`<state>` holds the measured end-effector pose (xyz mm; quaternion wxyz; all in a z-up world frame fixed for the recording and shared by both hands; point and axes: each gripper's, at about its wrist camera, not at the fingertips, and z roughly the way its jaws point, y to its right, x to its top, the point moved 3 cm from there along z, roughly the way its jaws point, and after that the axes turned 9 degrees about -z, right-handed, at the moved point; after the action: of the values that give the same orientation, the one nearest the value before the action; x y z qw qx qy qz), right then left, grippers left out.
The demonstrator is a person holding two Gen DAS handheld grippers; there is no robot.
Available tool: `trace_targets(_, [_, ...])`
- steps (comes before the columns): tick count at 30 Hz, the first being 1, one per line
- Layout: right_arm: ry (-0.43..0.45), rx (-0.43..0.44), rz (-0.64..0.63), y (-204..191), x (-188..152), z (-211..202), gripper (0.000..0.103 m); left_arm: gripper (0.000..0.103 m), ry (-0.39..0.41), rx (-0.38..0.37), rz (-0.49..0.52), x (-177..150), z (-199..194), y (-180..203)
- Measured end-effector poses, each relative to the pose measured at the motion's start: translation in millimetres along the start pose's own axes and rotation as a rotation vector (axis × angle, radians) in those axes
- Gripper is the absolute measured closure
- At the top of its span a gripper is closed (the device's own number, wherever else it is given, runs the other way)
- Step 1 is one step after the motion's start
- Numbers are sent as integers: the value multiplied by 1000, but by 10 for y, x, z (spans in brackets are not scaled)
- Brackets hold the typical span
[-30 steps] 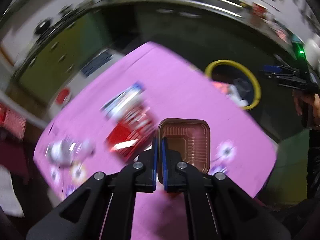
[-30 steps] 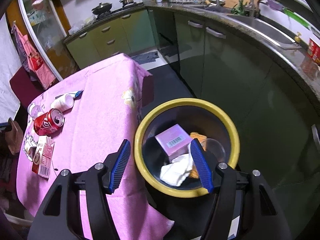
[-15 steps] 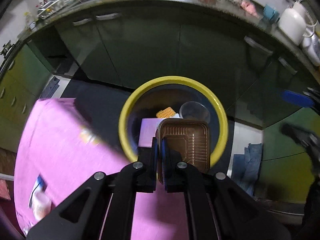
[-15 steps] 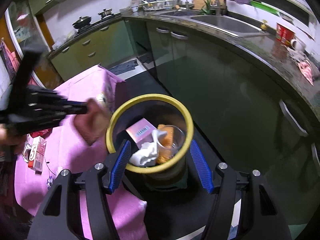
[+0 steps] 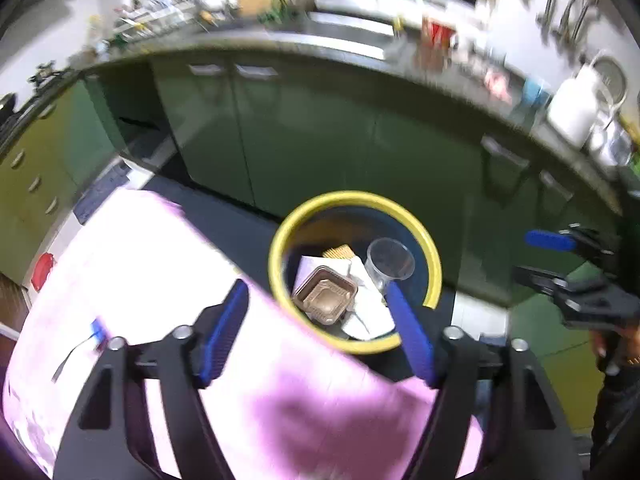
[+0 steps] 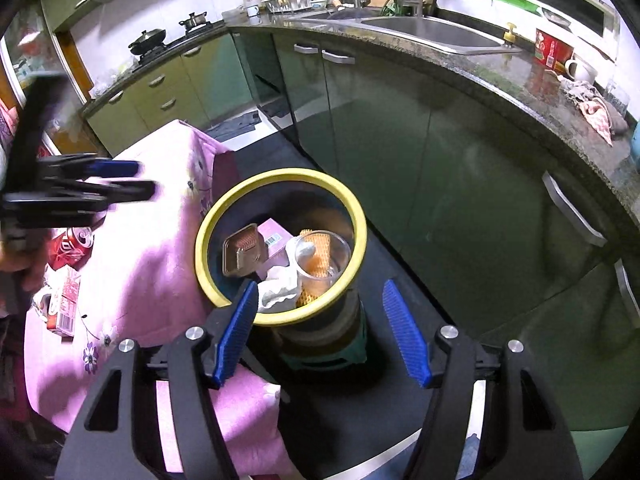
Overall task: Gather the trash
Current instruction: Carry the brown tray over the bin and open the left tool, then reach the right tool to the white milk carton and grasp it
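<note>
Yellow-rimmed bin point(image 5: 434, 276): brown tray point(image 5: 325, 301) mouth-up

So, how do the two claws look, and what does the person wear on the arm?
Both claws are alike: the left claw and the right claw each have two black angular arms with triangular cut-outs and silver pivot screws, ending in ribbed blue pads. No cables or markings show. A dark sleeve shows at the edge of the left view.

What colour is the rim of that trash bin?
Yellow; the bin's rim rings a dark inside, clearest in the right wrist view.
</note>
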<state>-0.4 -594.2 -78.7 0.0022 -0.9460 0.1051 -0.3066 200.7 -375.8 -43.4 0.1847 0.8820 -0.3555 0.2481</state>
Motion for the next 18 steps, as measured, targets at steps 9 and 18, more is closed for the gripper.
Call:
trace_targets(9, [-44,91,-130,-874,214,105,29,11,359,165,-320,-1051,-1595,-1337])
trace_targets(18, [-143,381,-305,-2800,406,329,25,10,439,497,-620,-2322,-2349,-2288])
